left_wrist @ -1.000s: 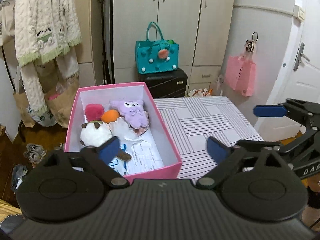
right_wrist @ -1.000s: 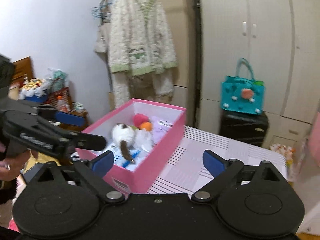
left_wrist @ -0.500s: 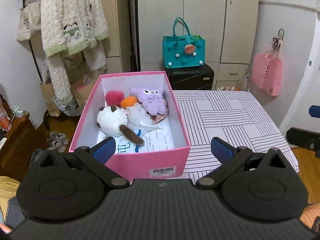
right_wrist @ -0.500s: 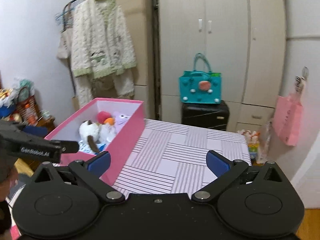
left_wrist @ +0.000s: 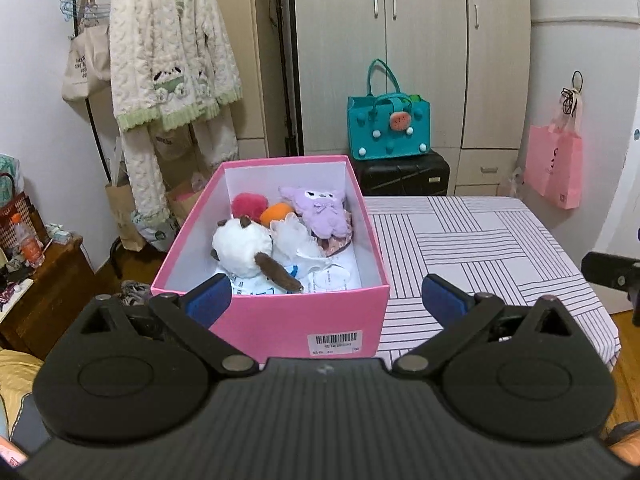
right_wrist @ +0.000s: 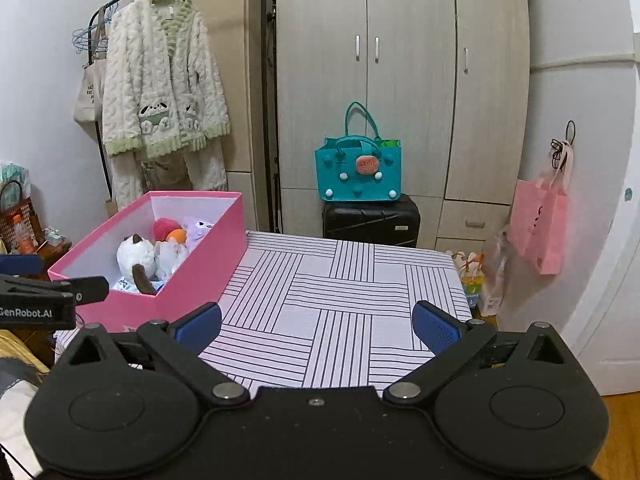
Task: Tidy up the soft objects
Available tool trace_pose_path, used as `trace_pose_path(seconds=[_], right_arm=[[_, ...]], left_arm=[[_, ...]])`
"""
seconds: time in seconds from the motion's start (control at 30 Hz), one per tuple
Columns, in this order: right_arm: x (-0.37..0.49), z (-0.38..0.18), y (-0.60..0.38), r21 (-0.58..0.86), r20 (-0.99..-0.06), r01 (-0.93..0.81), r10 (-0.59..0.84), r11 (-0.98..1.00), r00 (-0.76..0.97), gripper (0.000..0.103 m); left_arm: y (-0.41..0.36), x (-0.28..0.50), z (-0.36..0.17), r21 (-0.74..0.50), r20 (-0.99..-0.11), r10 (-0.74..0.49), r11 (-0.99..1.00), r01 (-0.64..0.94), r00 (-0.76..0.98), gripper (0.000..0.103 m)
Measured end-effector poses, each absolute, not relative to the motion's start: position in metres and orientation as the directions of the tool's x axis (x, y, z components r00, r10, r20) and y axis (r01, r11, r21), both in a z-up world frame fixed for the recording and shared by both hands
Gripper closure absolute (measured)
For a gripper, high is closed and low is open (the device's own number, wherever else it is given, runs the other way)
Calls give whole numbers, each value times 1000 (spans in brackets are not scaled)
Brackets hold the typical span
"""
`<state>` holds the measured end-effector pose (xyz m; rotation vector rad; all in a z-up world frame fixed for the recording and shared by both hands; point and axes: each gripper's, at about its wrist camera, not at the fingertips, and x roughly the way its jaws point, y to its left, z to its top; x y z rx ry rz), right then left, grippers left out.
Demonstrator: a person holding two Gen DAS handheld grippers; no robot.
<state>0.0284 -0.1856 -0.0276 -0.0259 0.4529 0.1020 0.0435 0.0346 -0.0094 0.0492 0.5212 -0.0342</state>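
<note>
Hovering empty, left gripper (left_wrist: 326, 300) spread wide just short of pink cardboard box (left_wrist: 296, 320) holding plush toys (left_wrist: 256, 248); right gripper (right_wrist: 316, 326) likewise wide, box ahead-left on striped tablecloth (right_wrist: 340, 300).

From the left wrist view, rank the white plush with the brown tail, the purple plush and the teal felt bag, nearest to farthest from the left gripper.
1. White plush with the brown tail: near end of the pink box, just beyond the left gripper.
2. Purple plush: far right corner of the box.
3. Teal felt bag: on the black suitcase, beyond the box.
</note>
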Motion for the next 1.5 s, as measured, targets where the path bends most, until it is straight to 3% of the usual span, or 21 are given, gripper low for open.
trace_pose_path(seconds=[0.8, 0.97, 1.5], right_arm=[[8, -38, -178, -95, -351, -49, 13, 994, 936, 0], [6, -43, -174, -112, -336, -44, 4, 993, 942, 0], [1, -51, -176, -134, -324, -15, -30, 991, 946, 0]], left_arm=[[29, 27, -23, 46, -444, 2, 999, 21, 896, 0], [30, 23, -29, 77, -396, 48, 997, -19, 917, 0], [34, 22, -35, 59, -408, 35, 998, -12, 912, 0]])
